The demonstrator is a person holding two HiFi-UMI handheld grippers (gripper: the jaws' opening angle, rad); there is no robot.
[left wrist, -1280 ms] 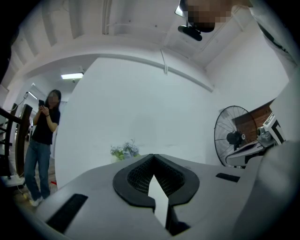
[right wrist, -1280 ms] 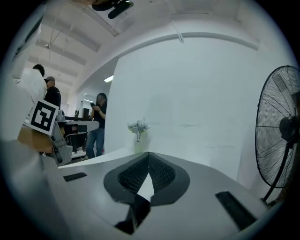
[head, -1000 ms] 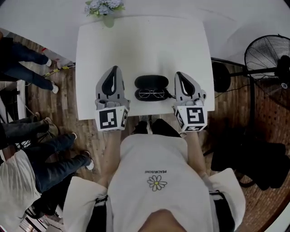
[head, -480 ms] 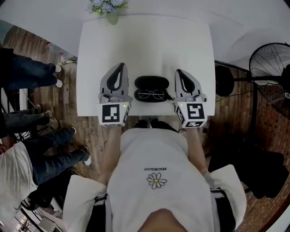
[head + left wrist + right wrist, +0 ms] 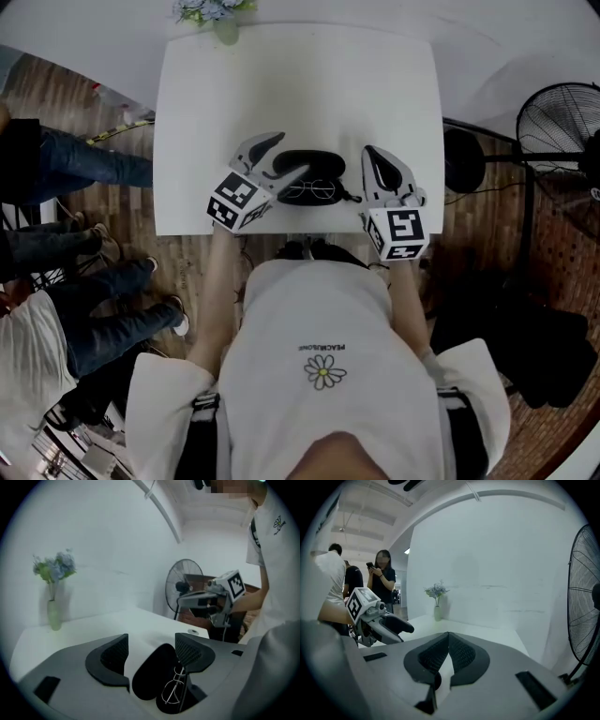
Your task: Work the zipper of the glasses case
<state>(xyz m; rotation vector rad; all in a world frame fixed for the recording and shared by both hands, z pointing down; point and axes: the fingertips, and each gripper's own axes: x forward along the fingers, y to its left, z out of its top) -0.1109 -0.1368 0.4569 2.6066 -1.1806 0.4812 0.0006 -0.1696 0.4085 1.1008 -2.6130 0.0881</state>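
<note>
Head view: 1 white desk carries 1 vase of flowers at its far left corner. There are 2 tools. The left tool angles in at the left end of 1 open glasses case. Its jaws have just been opening and stand spread, the case showing in the gap, pads clear of it. The case lies at the middle of the near edge, with 1 pair of glasses in its nearer half. Just right of the case, the right tool has its jaws pressed together on nothing. 1 fan stands beyond the desk's right edge, partly cut off. The zipper is too small to make out.
</note>
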